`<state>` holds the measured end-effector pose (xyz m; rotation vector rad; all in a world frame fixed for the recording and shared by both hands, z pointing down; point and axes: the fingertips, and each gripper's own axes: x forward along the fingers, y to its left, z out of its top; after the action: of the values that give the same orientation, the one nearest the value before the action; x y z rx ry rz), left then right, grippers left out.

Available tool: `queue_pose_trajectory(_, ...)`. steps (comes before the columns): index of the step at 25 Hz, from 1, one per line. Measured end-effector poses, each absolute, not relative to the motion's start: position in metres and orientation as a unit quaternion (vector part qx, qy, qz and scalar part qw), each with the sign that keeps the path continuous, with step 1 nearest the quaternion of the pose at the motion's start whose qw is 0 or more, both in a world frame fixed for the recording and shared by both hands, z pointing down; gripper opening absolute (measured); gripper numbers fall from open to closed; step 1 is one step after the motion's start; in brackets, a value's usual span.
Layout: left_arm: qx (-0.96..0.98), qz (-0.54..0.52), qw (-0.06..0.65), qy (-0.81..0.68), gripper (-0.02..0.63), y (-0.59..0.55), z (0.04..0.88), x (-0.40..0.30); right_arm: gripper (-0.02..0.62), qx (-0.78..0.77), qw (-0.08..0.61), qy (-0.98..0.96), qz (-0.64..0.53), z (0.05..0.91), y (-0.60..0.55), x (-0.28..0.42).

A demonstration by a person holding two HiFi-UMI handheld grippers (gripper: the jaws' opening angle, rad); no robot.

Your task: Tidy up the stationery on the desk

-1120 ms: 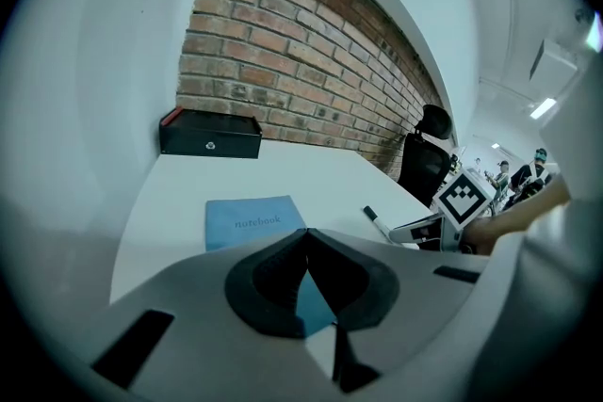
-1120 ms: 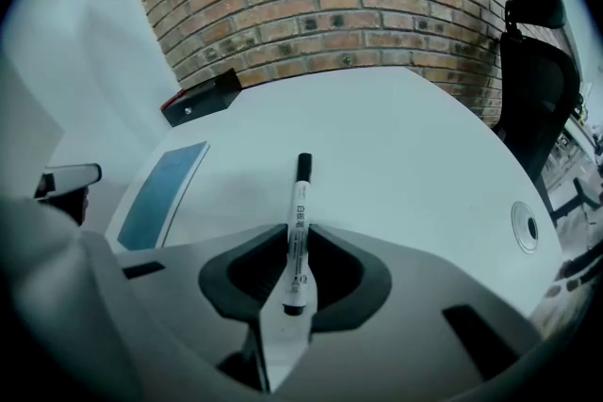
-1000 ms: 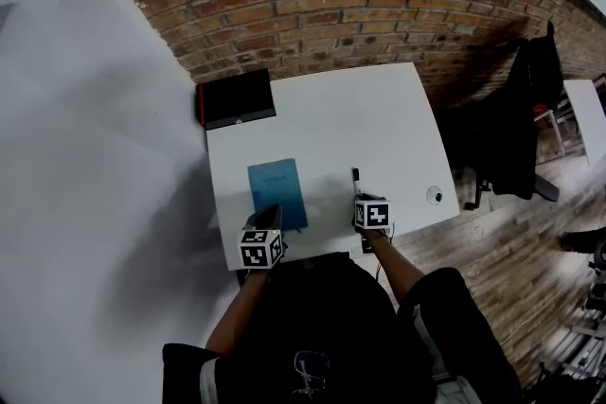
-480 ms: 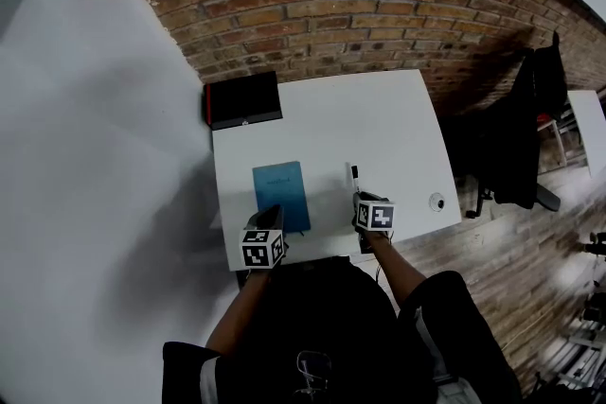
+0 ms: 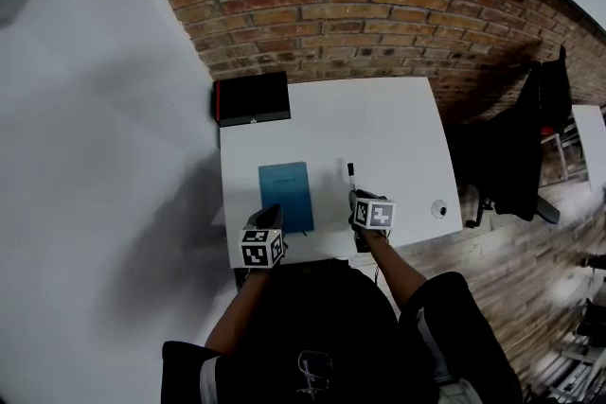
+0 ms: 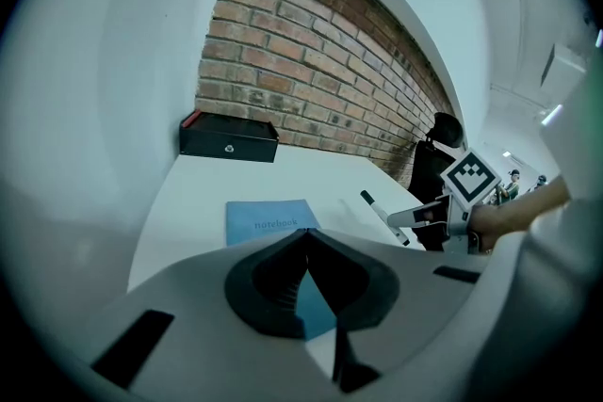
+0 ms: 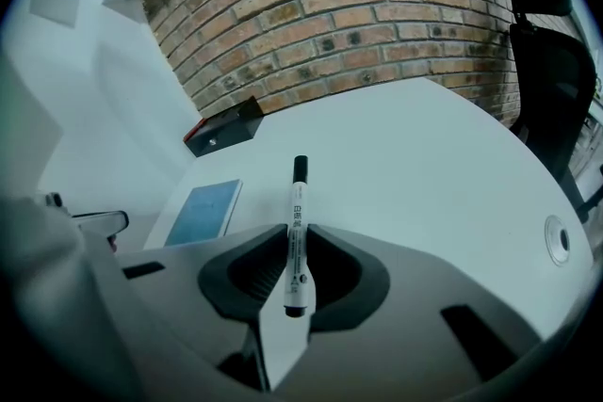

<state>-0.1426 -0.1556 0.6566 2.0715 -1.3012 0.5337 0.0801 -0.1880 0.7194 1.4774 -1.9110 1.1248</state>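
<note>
White marker (image 7: 295, 226) clamped in right hand-held gripper (image 7: 294, 245); left hand-held gripper (image 6: 306, 238), clenched empty, hides notebook (image 6: 268, 218) edge.

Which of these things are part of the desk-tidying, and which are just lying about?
Part of the job: marker pen, clamped in the right gripper; blue notebook, flat on the white desk; black box at the desk's far corner, perhaps for storage.
Just there: cable grommet in the desk; black office chair; brick wall.

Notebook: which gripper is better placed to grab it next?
Likely left. The left gripper is empty, jaws together, at the near edge of the notebook; the right gripper is clamped on the marker.
</note>
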Motion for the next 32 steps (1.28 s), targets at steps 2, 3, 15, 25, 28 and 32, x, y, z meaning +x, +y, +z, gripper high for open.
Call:
queue_pose_trajectory(2, 0.782, 0.202, 0.317, -0.498, 0.015, -0.152, 0.657, -0.147, 0.077, 0.535, 0.237, -0.697, 0.415, 0.72, -0.186, 0.075)
queue_pose_trajectory(3, 0.781, 0.201, 0.318, -0.499, 0.015, -0.15, 0.658, -0.149, 0.077, 0.533, 0.237, -0.697, 0.417, 0.721, -0.185, 0.072)
queue_pose_trajectory(15, 0.768, 0.195, 0.326, -0.515, 0.015, -0.138, 0.66, -0.177, 0.077, 0.504, 0.245, -0.711, 0.425, 0.726, -0.182, 0.025)
queue_pose_trajectory(25, 0.759, 0.198, 0.332, -0.524, 0.015, -0.135, 0.666, -0.212, 0.077, 0.489, 0.243, -0.711, 0.443, 0.735, -0.179, -0.013)
queue_pose_trajectory(28, 0.76, 0.201, 0.333, -0.521, 0.015, -0.137, 0.669, -0.219, 0.077, 0.487, 0.244, -0.71, 0.447, 0.739, -0.177, -0.024)
queue_pose_trajectory(32, 0.761, 0.205, 0.337, -0.515, 0.015, -0.137, 0.672, -0.227, 0.077, 0.49, 0.241, -0.704, 0.454, 0.743, -0.174, -0.034)
